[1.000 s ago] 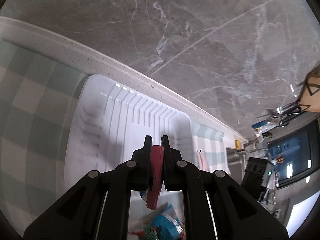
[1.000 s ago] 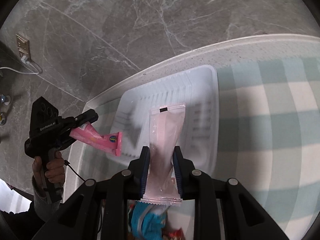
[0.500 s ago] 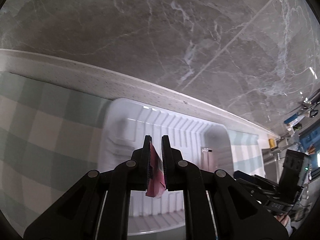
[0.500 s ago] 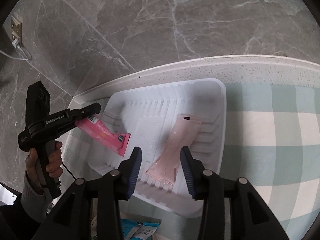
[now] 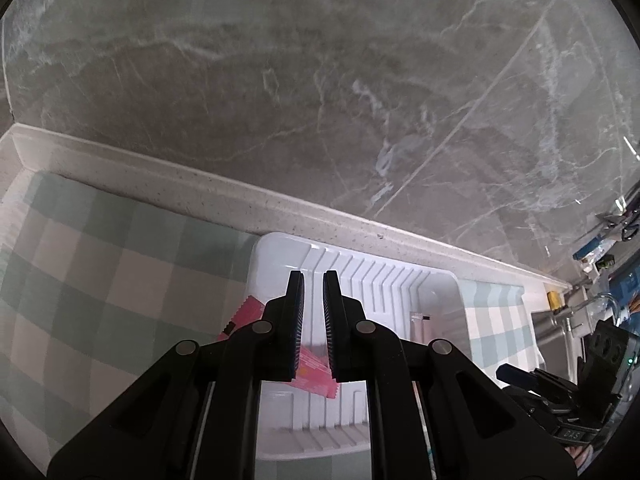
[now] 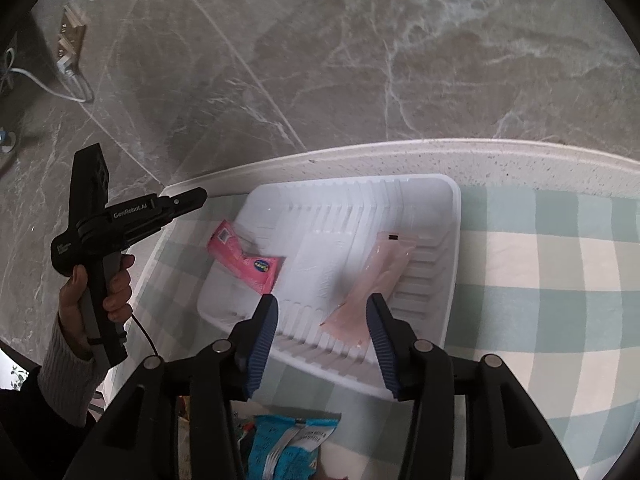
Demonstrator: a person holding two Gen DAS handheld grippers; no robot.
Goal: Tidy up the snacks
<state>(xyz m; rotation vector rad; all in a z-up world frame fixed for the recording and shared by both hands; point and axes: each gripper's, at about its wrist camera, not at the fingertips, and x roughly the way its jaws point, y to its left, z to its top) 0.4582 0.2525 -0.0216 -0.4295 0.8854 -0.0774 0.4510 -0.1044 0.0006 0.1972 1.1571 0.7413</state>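
Note:
A white ribbed tray [image 6: 448, 216] lies on the checked cloth by the marble wall. A bright pink snack packet [image 6: 244, 256] rests over the tray's left rim. A pale pink packet [image 6: 376, 276] lies inside the tray on its right side. My right gripper [image 6: 324, 308] is open and empty above the tray's near edge. My left gripper [image 5: 313, 300] is slightly open and empty above the tray [image 5: 452, 284]. The bright pink packet [image 5: 312, 368] lies below it. The left gripper also shows in the right wrist view [image 6: 196, 196], left of the tray.
A blue snack bag [image 6: 288, 444] lies on the checked cloth [image 6: 560, 280] below the right gripper. A speckled white counter edge [image 6: 400, 156] runs behind the tray. A wall socket with cable [image 6: 68, 52] is at far left.
The left gripper let go of the bright pink packet, which now rests on the tray's left rim. The left gripper lifted away. The right gripper stays open over the pale packet.

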